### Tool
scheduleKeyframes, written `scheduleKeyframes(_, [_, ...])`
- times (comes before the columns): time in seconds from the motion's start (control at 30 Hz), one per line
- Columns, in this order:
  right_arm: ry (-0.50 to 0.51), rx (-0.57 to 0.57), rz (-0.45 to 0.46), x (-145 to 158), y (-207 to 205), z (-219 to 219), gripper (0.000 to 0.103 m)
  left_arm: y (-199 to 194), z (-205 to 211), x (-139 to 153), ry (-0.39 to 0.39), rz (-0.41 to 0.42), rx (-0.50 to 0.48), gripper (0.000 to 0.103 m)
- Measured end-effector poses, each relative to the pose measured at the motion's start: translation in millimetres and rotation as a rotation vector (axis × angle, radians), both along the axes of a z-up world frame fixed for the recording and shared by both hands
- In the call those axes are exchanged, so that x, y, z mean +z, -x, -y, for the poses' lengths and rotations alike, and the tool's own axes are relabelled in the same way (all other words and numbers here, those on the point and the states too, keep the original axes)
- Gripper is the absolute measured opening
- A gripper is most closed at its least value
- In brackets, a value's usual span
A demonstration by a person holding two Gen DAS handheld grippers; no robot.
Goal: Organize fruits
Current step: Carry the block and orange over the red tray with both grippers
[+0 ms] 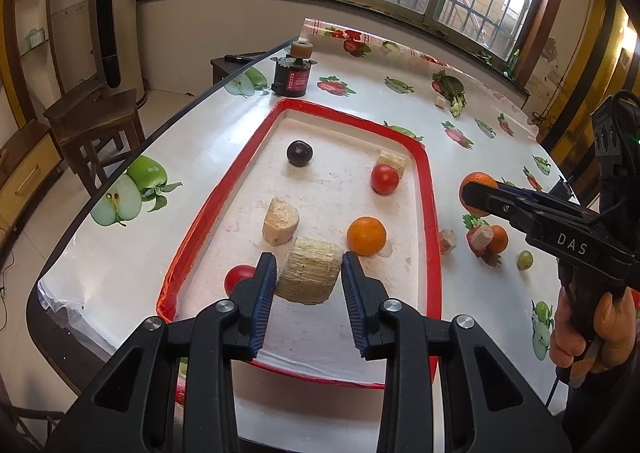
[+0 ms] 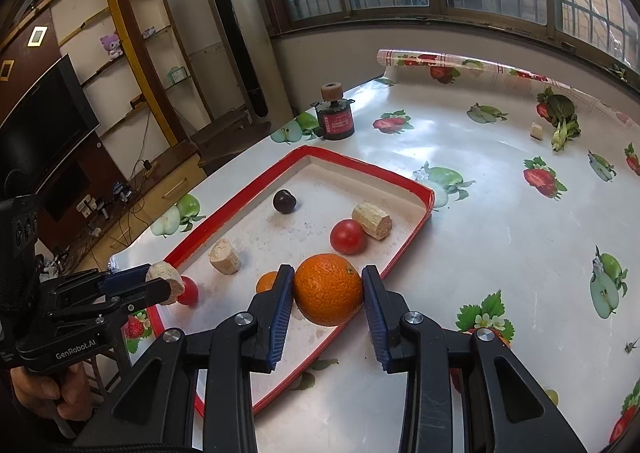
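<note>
A red-rimmed tray (image 1: 430, 189) (image 2: 412, 181) lies on the table. In it are a dark plum (image 1: 299, 152), two red tomatoes (image 1: 384, 179) (image 1: 237, 278), an orange (image 1: 366, 236) and tan corn-cob pieces (image 1: 281, 220). My left gripper (image 1: 309, 277) is shut on a straw-coloured cob piece (image 1: 310, 271), held above the tray's near end; it also shows in the right wrist view (image 2: 164, 280). My right gripper (image 2: 329, 289) is shut on a big orange (image 2: 328, 289), held over the tray's right rim; in the left wrist view (image 1: 476, 183) it hangs right of the tray.
On the fruit-print tablecloth right of the tray lie a cob piece (image 1: 447, 240), another cob piece (image 1: 482, 236), a small orange (image 1: 499, 239) and a green grape (image 1: 524, 260). A black-and-red jar (image 1: 291, 78) stands beyond the tray. A leafy vegetable (image 2: 562, 117) lies far right.
</note>
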State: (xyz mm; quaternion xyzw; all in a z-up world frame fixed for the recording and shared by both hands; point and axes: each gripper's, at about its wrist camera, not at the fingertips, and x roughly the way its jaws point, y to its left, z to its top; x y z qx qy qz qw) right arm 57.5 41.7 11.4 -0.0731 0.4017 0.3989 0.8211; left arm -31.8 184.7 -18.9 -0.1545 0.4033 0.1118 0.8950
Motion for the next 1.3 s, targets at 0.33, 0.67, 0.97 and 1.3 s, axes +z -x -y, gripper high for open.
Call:
scheduleKeyframes(0.33, [0.015, 0.002, -0.014, -8.6, -7.5, -7.8, 0.035, -1.9, -5.8, -4.7, 0.010, -0.012, 0.009, 0.031])
scheduleKeyframes(0.67, [0.043, 0.023, -0.026, -20.2, -16.1, -23.5, 0.035, -7.9, -0.1, -16.2, 0.027, -0.037, -0.011, 0.031])
scheduleKeyframes(0.97, [0.071, 0.045, -0.043, -34.6, -22.6, -38.4, 0.035, -13.3, 1.4, -20.6, 0.037, -0.051, -0.021, 0.031])
scheduleKeyframes(1.3, [0.091, 0.061, -0.058, -46.2, -27.8, -50.8, 0.035, -19.6, 2.6, -28.4, 0.052, -0.067, -0.034, 0.031])
